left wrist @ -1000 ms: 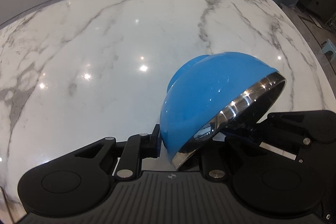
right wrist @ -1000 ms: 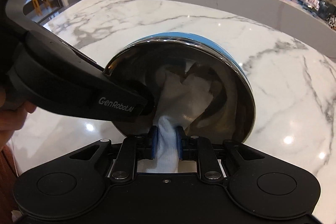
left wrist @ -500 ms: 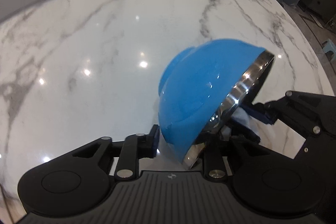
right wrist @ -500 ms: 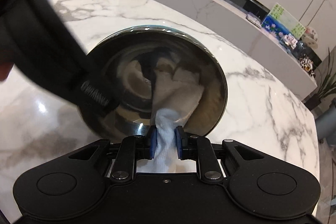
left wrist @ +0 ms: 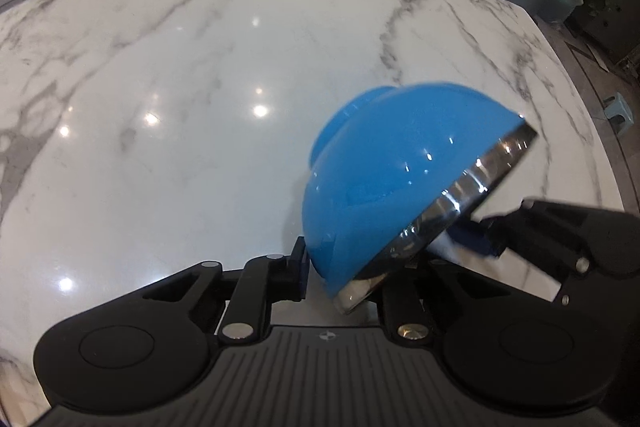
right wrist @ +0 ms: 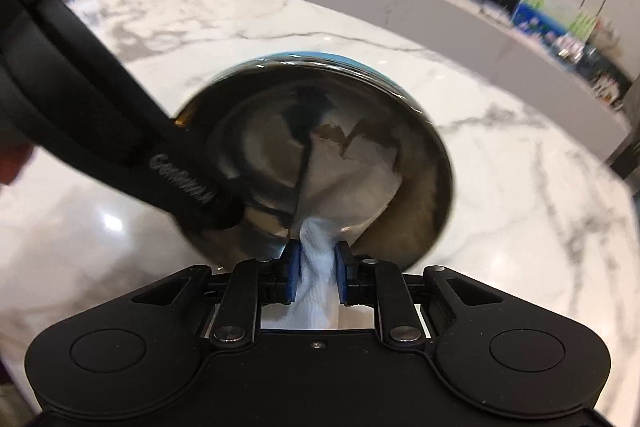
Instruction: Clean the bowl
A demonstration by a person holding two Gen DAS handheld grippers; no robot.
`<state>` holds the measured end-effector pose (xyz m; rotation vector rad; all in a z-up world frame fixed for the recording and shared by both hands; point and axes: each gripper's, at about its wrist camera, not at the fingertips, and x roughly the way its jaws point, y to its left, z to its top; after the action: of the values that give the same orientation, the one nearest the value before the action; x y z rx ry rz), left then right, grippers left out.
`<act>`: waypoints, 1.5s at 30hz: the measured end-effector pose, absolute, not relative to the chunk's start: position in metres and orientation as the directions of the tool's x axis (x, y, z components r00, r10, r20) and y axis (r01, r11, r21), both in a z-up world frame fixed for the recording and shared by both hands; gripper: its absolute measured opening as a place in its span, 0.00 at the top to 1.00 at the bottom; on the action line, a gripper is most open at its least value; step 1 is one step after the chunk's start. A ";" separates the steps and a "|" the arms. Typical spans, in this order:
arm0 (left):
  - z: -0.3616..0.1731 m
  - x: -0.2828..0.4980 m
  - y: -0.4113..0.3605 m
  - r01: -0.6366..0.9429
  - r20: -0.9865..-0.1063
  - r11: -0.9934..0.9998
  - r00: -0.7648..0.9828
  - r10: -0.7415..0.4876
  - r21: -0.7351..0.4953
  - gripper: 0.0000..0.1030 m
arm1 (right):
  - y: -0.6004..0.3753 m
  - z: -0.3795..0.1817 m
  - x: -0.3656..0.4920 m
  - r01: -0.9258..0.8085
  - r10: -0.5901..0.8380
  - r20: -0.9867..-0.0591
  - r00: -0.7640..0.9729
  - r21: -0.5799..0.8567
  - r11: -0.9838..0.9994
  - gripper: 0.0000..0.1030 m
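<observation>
Bowl tipped, mouth facing right tongs; these clamp cloth; left tongs just closed onto rim.

Blurred white lettering, roughly "GenRobot", on the left claw, hardly legible

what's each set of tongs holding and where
Left tongs grip the blue bowl by its rim; right tongs pinch the white cloth at its bunched end.
</observation>
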<state>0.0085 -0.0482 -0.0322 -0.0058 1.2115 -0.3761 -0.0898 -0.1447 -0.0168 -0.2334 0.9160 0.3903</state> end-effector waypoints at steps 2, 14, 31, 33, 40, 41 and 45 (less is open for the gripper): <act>-0.032 0.009 -0.048 0.281 -0.911 0.939 0.301 -0.282 -0.198 0.88 | -0.145 -0.014 -0.089 -0.438 0.290 -0.799 0.527 0.036 0.898 0.84; -0.029 0.010 -0.048 0.288 -0.912 0.943 0.318 -0.260 -0.168 0.88 | -0.130 -0.020 -0.096 -0.437 0.099 -0.785 0.612 -0.231 0.869 0.84; -0.002 -0.007 -0.066 0.379 -0.794 0.925 0.573 -0.203 0.037 0.64 | -0.148 -0.013 -0.088 -0.400 0.151 -0.778 0.610 -0.138 0.906 0.84; 0.000 -0.006 -0.064 0.369 -0.782 0.929 0.589 -0.203 0.037 0.66 | -0.150 -0.011 -0.088 -0.396 0.157 -0.772 0.616 -0.131 0.909 0.84; -0.002 0.008 -0.048 0.302 -0.800 0.953 0.563 -0.209 -0.037 0.81 | -0.160 -0.004 -0.080 -0.390 0.215 -0.764 0.609 -0.052 0.919 0.84; -0.004 0.011 -0.045 0.287 -0.809 0.957 0.553 -0.201 -0.042 0.84 | -0.162 -0.003 -0.077 -0.391 0.221 -0.761 0.609 -0.046 0.919 0.84; -0.010 0.024 -0.031 0.241 -0.837 0.962 0.493 -0.238 -0.131 0.85 | -0.167 0.005 -0.069 -0.378 0.248 -0.751 0.612 -0.003 0.926 0.84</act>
<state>0.0244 -0.0305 -0.0098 0.0040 1.0140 -0.2905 -0.0689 -0.1673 0.0054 -0.1675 0.8387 0.3628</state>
